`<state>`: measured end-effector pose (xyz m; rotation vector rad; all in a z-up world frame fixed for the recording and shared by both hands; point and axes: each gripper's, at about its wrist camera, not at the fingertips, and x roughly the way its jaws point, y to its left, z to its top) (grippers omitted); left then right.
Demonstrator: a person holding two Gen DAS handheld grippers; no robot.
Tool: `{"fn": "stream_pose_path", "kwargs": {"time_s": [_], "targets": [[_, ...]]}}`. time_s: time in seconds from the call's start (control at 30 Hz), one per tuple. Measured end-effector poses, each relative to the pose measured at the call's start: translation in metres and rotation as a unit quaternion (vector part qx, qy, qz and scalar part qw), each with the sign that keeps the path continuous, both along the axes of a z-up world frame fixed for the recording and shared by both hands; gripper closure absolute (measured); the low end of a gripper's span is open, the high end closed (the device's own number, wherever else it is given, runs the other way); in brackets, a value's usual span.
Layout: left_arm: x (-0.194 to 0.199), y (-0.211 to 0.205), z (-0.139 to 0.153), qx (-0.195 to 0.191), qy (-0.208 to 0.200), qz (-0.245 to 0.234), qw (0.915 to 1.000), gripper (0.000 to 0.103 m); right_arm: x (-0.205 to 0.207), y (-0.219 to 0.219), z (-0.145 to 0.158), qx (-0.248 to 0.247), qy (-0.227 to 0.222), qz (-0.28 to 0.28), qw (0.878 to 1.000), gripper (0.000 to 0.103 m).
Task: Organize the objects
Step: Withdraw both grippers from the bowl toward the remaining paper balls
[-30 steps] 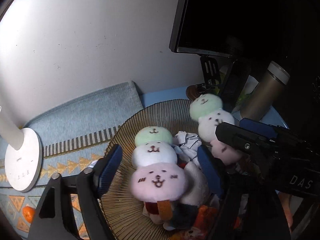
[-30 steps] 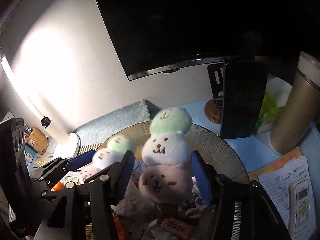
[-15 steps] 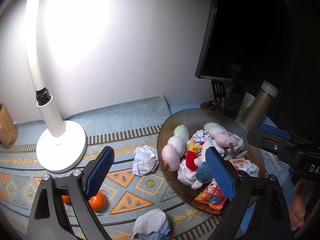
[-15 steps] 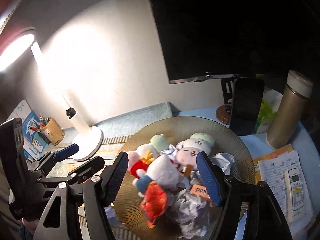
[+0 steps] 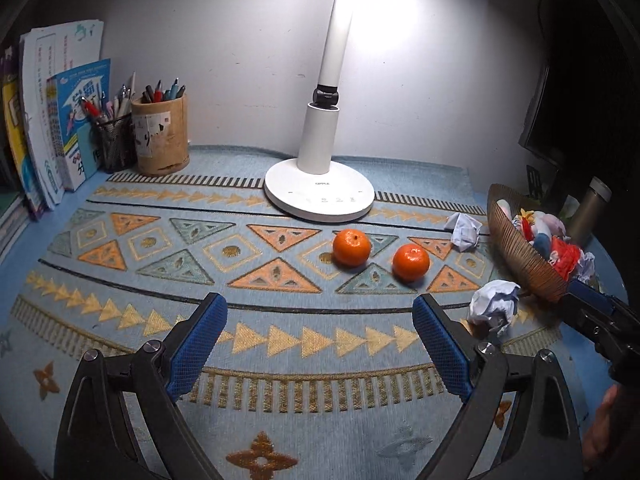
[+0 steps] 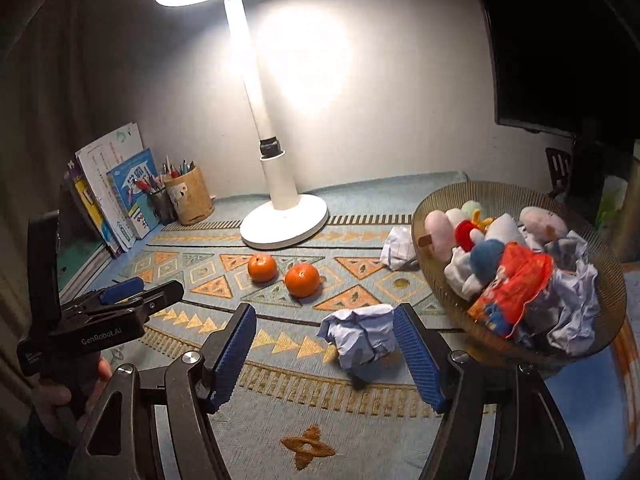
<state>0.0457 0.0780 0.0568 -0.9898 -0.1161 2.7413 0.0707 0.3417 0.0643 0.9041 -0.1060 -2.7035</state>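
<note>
Right now a crumpled paper ball (image 6: 362, 338) lies on the patterned mat (image 6: 280, 360), just inside the right gripper's (image 6: 324, 356) wide-apart blue pads, untouched. It is lumpy, with no clear long side. Two oranges (image 5: 351, 247) sit ahead of the left gripper (image 5: 320, 340), which is empty, jaws apart. Beyond sits the bowl (image 6: 440, 200) of toys.

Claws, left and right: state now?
Left claw: open, empty.
Right claw: open, nothing gripped; crumpled white paper ball between its fingers.
</note>
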Motion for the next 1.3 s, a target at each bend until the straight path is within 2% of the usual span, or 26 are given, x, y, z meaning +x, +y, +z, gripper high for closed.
{"fn": "stream_pose_path", "kwargs": {"time_s": [0.1, 0.27, 0.33, 0.4, 0.6, 0.73, 1.3], "targets": [[0.001, 0.0, -0.008, -0.011, 0.005, 0.012, 0.9998, 0.009, -0.007, -0.007, -0.026, 0.018, -0.016, -0.01, 1.0, 0.034], [-0.001, 0.001, -0.026, -0.005, 0.002, 0.025, 0.9997, 0.009, -0.016, -0.006, -0.052, 0.006, -0.048, -0.011, 0.999, 0.034], [-0.005, 0.004, -0.031, -0.015, -0.016, 0.028, 0.9994, 0.009, -0.014, -0.004, -0.05, 0.0, -0.038, -0.013, 0.999, 0.033], [-0.003, 0.005, -0.032, -0.022, -0.013, 0.034, 0.9991, 0.009, -0.013, -0.004, -0.051, 0.003, -0.035, -0.021, 0.999, 0.027], [0.003, 0.011, -0.031, -0.039, 0.001, 0.029, 0.9988, 0.009, -0.009, -0.018, -0.051, 0.041, -0.019, -0.019, 0.999, 0.026], [0.003, 0.011, -0.03, -0.038, 0.001, 0.025, 0.9989, 0.009, -0.008, -0.023, -0.051, 0.059, -0.012, -0.021, 0.998, 0.024], [0.004, 0.01, -0.03, -0.032, 0.002, 0.019, 0.9993, 0.009, -0.011, -0.025, -0.053, 0.073, -0.012, -0.032, 0.997, 0.023]]}}
